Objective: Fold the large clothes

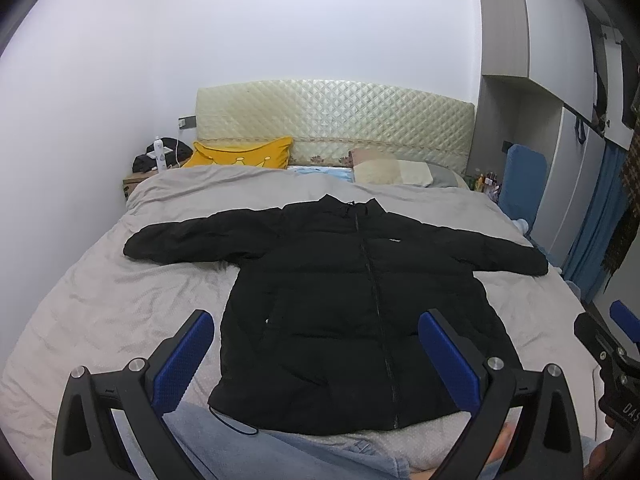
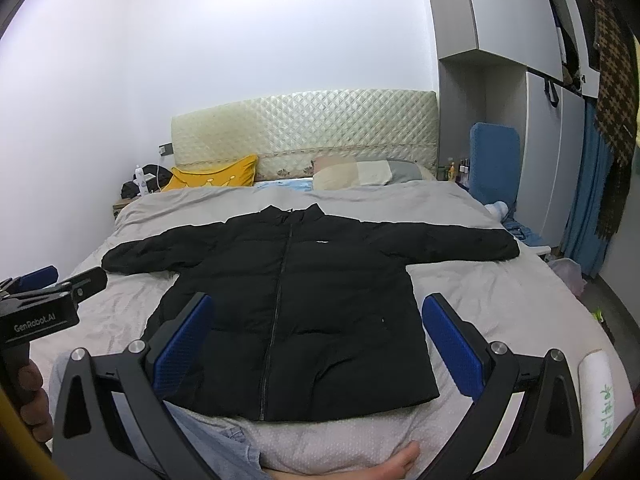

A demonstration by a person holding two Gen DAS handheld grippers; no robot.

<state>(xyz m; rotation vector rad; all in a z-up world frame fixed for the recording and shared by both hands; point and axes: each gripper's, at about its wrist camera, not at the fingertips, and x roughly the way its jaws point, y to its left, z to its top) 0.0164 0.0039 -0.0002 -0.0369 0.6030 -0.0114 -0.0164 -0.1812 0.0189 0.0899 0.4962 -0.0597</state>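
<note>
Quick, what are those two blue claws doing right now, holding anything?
Left claw: open, holding nothing, above the black jacket.
Right claw: open, holding nothing, also above the jacket.

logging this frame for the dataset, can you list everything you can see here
jacket: 1, black, spread flat on the bed, zipped, sleeves out
duvet: 1, grey, covering the bed
headboard: 1, cream quilted, against the wall
cushion: 1, yellow, head of bed, left
pillow: 1, beige and grey, head of bed, right
bottle: 1, white, bedside at left
wardrobe: 1, grey-white, right wall
left gripper: 1, black with blue pads, open, above hem
right gripper: 1, same, open, above hem
</note>
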